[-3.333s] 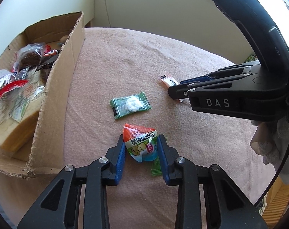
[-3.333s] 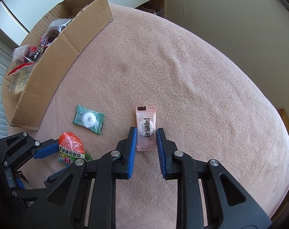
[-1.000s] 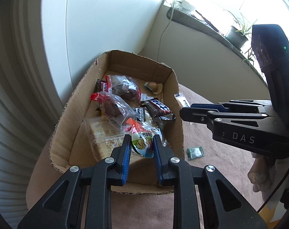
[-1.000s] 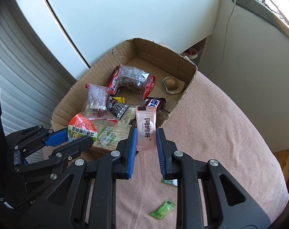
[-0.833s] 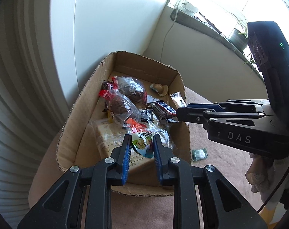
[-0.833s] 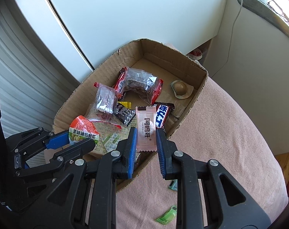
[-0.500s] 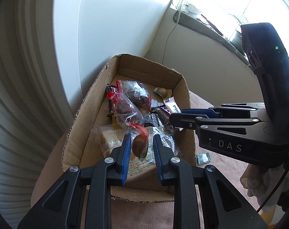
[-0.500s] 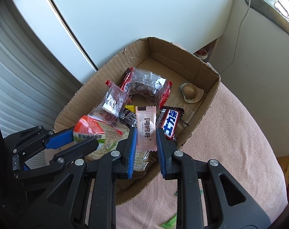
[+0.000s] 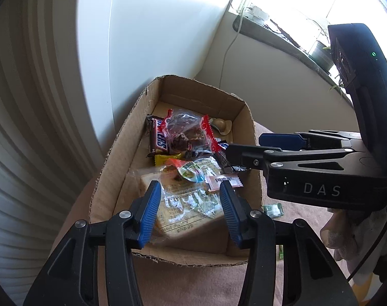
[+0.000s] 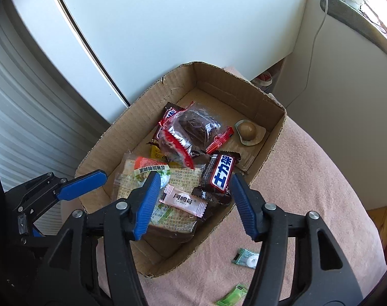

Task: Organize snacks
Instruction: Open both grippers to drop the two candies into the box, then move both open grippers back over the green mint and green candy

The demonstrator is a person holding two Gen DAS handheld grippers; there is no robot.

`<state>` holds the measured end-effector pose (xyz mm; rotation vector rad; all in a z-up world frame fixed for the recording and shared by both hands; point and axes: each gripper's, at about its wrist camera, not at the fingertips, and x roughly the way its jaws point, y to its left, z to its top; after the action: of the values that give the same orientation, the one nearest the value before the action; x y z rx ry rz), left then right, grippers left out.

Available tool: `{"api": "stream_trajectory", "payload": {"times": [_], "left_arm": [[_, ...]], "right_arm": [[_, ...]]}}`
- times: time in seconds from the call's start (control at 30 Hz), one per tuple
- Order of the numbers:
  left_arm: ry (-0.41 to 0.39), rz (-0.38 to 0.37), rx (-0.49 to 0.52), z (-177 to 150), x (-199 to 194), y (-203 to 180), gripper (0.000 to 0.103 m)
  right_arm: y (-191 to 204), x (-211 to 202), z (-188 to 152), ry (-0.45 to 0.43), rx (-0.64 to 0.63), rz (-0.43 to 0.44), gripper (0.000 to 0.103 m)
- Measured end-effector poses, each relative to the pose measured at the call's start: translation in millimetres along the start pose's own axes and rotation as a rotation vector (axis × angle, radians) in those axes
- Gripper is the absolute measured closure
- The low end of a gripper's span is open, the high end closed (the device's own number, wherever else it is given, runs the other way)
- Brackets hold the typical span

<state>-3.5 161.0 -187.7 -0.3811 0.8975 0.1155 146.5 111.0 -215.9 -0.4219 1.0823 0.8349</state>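
Here both grippers hang over the cardboard box, and both are letting go. The left gripper, at the bottom of the left wrist view, has its blue-padded jaws opening with nothing between them; the orange-and-green snack packet lies just above them in the frame, on the clear-wrapped cracker pack that fills the near end of the box. The right gripper, at the bottom of the right wrist view, is opening too, and the pink candy sachet lies loose in the gap between its jaws, resting on the cracker pack (neither pad touches it). In the left wrist view the same sachet sits to the right of the orange-and-green packet, close to the box's right wall.

Further up the box lie a brown chocolate bar with a blue label, a yellow wrapper half buried, clear red-edged bags of dark cakes, and a round brown sweet in a beige wrapper toward the far corner.

The box stands on a pink blanket. On the blanket, in the lower right of the right wrist view, lie a dark green candy and a light green packet, both well outside the box.
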Motion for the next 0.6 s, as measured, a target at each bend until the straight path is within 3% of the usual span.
{"api": "stream_trajectory", "payload": {"times": [0.33,0.6], "left_arm": [[-0.009,0.0,0.015,-1,-7,-9,0.053],[-0.006,-0.021,0.049,-8,-13,-26,0.053]], "right_arm": [[-11,-20,-9,-0.029,0.008,-0.029,0.036],[-51,-52,-30,-0.059,0.047,-0.05,0.036]]}}
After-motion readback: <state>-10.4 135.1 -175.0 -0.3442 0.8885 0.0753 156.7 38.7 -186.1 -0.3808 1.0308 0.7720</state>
